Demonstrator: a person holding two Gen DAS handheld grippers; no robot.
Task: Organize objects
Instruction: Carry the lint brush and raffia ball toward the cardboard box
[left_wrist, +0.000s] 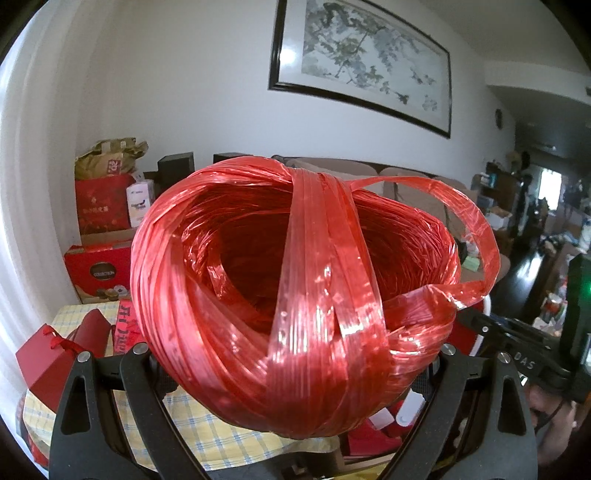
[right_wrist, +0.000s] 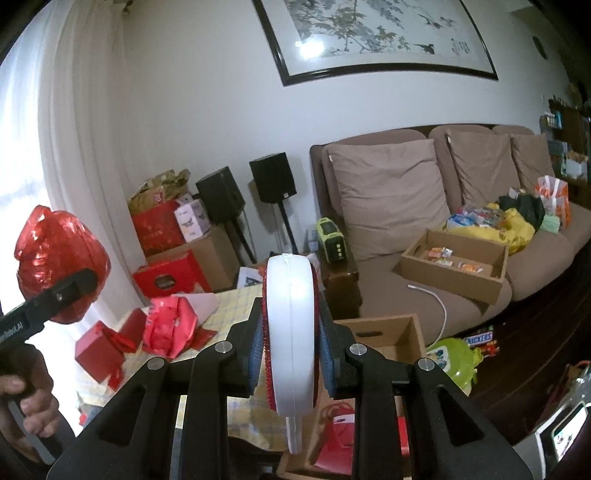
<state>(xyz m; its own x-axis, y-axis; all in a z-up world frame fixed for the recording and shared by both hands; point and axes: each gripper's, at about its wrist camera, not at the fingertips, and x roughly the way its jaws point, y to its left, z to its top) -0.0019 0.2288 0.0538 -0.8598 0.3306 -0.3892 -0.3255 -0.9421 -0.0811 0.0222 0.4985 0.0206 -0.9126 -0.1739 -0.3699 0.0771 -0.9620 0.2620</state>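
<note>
A large ball of shiny red plastic twine (left_wrist: 295, 295) fills the left wrist view, with one loose loop hanging off to its right. My left gripper (left_wrist: 295, 369) is shut on it, and the ball hides the fingertips. From the right wrist view the same ball (right_wrist: 61, 266) hangs at the left, over the table's edge, with a hand below it. My right gripper (right_wrist: 291, 339) is shut on a round white zippered case with red trim (right_wrist: 291, 314), held on edge between the blue pads. In the left wrist view the right gripper's black body (left_wrist: 517, 354) shows at the right.
Below lies a table with a yellow checked cloth (right_wrist: 236, 299), carrying red gift boxes (right_wrist: 98, 354) and crumpled red wrapping (right_wrist: 170, 325). An open cardboard box (right_wrist: 384, 332) stands beside the table. Behind it are a brown sofa (right_wrist: 388, 192) with a cardboard tray (right_wrist: 454, 266), and two black speakers (right_wrist: 273, 177).
</note>
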